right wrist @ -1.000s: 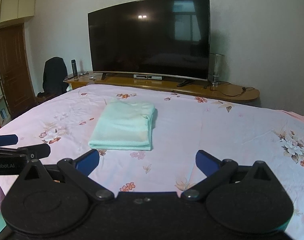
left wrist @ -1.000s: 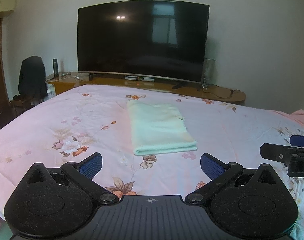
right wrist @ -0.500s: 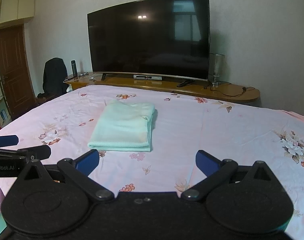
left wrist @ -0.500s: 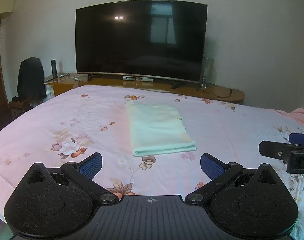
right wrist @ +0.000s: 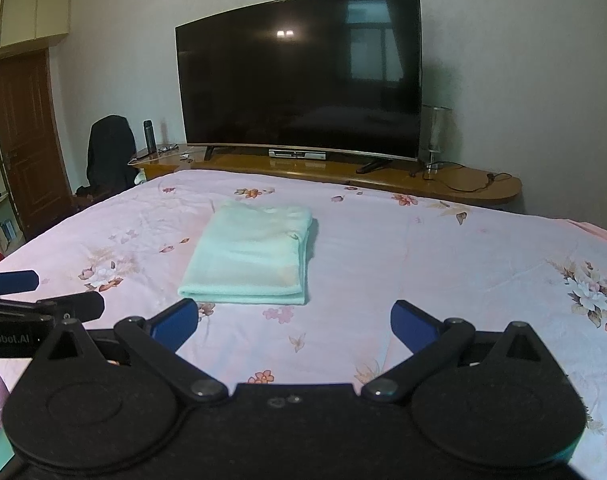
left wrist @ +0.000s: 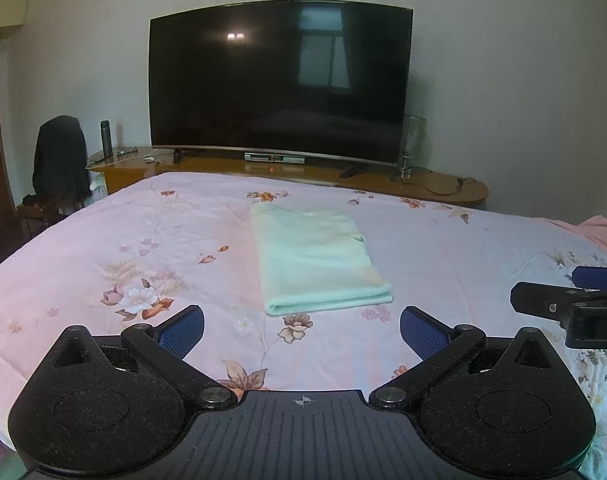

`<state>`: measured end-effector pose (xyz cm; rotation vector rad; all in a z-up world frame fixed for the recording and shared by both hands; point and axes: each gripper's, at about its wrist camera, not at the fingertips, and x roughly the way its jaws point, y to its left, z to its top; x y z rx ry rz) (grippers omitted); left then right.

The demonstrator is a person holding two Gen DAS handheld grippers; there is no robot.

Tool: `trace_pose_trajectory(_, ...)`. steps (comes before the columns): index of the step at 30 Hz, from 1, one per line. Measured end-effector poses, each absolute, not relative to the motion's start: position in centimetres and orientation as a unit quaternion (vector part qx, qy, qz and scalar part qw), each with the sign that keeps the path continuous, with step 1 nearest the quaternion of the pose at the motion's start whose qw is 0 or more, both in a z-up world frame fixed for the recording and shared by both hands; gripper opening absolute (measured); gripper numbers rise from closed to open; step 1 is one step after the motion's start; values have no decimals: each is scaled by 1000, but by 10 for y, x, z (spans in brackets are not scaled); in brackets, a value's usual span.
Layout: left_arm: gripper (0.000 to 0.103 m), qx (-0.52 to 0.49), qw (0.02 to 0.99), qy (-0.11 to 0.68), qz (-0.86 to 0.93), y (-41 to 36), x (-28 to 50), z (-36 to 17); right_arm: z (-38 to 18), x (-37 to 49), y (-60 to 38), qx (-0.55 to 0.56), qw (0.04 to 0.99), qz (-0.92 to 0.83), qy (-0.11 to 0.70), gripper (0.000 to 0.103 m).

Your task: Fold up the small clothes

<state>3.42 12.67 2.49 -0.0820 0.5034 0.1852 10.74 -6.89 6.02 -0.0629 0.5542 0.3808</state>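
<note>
two grippers hang over the near edge of the bed (left wrist: 103,240), both with their blue-padded tongs spread wide and nothing between them. the left gripper (left wrist: 302,330) faces the folded cloth almost head on; the right gripper (right wrist: 293,326) sits just beside it, with the cloth ahead and a little to its left. each shows at the side of the other's view as a black bar with a blue tip.

the mint-green towel (left wrist: 317,256) lies well apart from both, around the middle of the bed, nearer its far edge. it is a soft, fleecy rectangle folded into layers, with the rounded fold along its near end and stacked edges along its right side.

the bedspread is pale pink cotton-like fabric printed with flowers, lightly creased. beyond the far edge runs a glossy wooden tv stand (right wrist: 483,188) with a rounded end, carrying a large dark curved television (right wrist: 299,76), a slim dark flask (right wrist: 149,135) and a clear glass cylinder (right wrist: 437,136) whose contents i cannot tell.
</note>
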Motion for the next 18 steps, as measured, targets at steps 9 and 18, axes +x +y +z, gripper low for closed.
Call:
trace_pose_trajectory(9, 103, -43, 964, 247, 84, 130, 34, 25, 58, 107, -65, -32, 943, 190, 271, 103)
trace_pose_trajectory(18, 103, -40, 968, 231, 85, 128, 32, 26, 57, 109, -62, -31, 943, 189, 271, 103)
